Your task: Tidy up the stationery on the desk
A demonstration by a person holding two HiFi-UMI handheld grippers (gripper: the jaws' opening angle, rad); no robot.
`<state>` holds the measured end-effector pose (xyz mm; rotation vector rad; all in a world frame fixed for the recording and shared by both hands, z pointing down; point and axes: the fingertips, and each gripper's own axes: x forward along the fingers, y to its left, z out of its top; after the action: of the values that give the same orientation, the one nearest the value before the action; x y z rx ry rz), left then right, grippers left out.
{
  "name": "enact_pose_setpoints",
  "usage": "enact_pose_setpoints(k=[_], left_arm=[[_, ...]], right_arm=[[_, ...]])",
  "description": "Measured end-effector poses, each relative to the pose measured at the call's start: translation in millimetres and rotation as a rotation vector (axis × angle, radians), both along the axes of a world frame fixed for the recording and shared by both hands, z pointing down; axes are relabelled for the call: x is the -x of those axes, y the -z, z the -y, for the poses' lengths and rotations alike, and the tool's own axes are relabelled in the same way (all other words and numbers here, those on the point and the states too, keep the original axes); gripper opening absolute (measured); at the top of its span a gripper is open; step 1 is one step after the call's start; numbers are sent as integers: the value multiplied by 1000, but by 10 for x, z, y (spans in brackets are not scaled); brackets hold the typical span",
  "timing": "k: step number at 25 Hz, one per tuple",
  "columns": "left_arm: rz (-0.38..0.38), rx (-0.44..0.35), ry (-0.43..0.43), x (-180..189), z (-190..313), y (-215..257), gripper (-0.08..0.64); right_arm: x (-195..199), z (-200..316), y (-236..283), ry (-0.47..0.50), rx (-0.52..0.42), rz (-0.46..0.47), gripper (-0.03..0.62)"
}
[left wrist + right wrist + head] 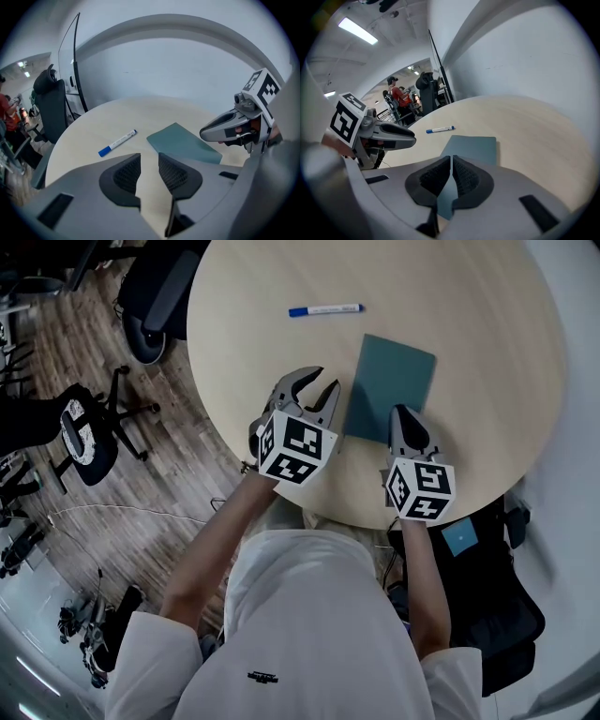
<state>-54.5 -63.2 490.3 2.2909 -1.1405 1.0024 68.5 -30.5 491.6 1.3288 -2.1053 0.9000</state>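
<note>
Off the left edge of the round tabletop, black office chairs stand on a wooden plank floor. Another dark chair is pushed close against the far-left edge.

A white marker with a blue cap lies alone on bare wood toward the far side, left of centre, with its cap pointing left. Nothing lies between it and the tools.

The left tool hovers above the near-left part of the tabletop. It points away from the person, and its jaws are spread with only bare wood showing in the gap. It is just beside the left edge of a teal notebook, apart from it. The notebook lies flat near the middle, closer to the near edge.

The right tool is over the notebook's near-right corner, with its pads drawn together to a thin slit and nothing seen between them.

Both bare forearms reach up from the near edge, roughly parallel, out of white sleeves. Below the near-right edge sits something black, carrying a small blue square.
</note>
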Motion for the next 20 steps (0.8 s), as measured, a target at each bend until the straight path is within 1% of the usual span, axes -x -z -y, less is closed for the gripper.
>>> enact_pose_setpoints(k=[3, 6, 14, 20], left_arm=[[51, -34, -77, 24, 151, 35, 127], [84, -59, -146, 29, 339, 54, 126], [196, -118, -257, 76, 885, -81, 123], [296, -131, -368, 93, 1147, -316, 123]], right_arm=[[104, 40, 59, 13, -6, 6, 44], [173, 93, 77, 22, -8, 17, 44], [217, 232, 53, 17, -3, 29, 44], [220, 329, 32, 8, 3, 31, 44]])
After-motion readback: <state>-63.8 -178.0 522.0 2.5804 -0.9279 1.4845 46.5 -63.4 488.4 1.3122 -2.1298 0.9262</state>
